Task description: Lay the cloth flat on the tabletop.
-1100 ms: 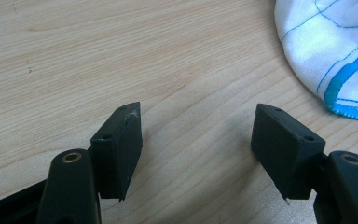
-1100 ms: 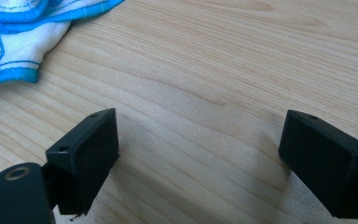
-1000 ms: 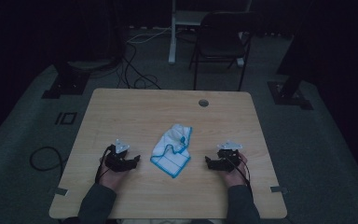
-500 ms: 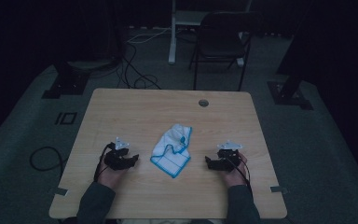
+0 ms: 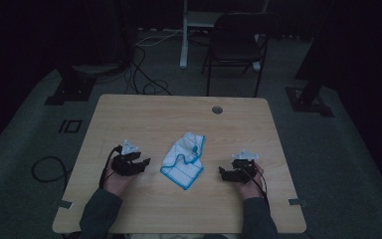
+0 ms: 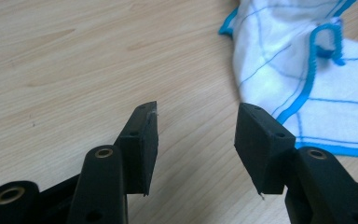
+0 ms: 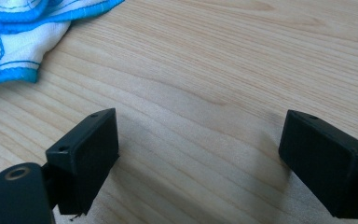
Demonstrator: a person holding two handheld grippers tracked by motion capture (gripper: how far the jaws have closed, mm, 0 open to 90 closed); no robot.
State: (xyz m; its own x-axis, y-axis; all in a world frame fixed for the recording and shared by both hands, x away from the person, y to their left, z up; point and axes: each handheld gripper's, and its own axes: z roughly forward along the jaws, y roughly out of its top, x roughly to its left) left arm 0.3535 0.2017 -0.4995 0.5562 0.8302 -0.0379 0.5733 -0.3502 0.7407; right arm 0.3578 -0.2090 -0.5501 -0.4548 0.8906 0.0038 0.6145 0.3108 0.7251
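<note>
White-and-blue cloth [image 5: 183, 160] lies crumpled and ungrasped on the desk [image 5: 144, 114], flanked by left hand-held gripper [image 5: 140, 165] and right hand-held gripper [image 5: 225, 174], both released, the left's jaws having just been closing on nothing.

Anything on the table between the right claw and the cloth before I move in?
Nothing: bare wood separates the right claw from the white, blue-edged cloth. The high view shows the gap, and the right gripper view shows bare tabletop ahead of its open jaws.

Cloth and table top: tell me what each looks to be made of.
The cloth looks like soft woven fabric, probably cotton: matte white, thin blue grid lines, a stitched bright blue hem, and it crumples into loose folds. The table top looks like pale wood or a wood-look laminate: long grain lines under a smooth, low-sheen surface; which one the look leaves open.
</note>
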